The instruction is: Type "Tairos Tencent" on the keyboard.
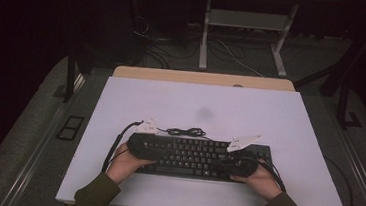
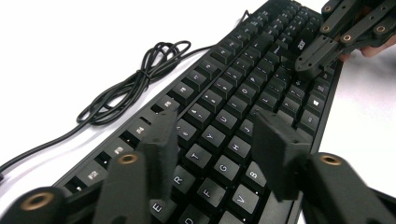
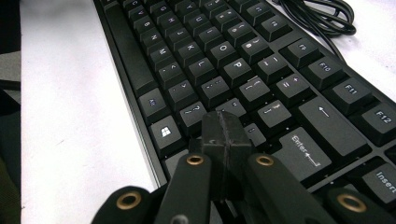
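A black keyboard (image 1: 196, 157) lies across the near part of the white table top (image 1: 201, 104), with its bundled black cable (image 1: 186, 132) just behind it. My left gripper (image 1: 152, 150) hovers over the keyboard's left end. In the left gripper view its jaws stand apart above the letter keys (image 2: 217, 121), with nothing between them. My right gripper (image 1: 225, 162) is over the keyboard's right part. Its jaws are pressed together, tip down by the bottom row of keys (image 3: 224, 122). The left gripper view also shows the right gripper (image 2: 310, 63) farther along the keyboard (image 2: 243, 93).
The coiled cable (image 2: 140, 79) runs off the keyboard's back edge toward the left. Bare white surface stretches behind the keyboard to a wooden strip (image 1: 203, 78). Another table's metal legs (image 1: 205, 34) stand on the floor beyond. The front edge is close to the hands.
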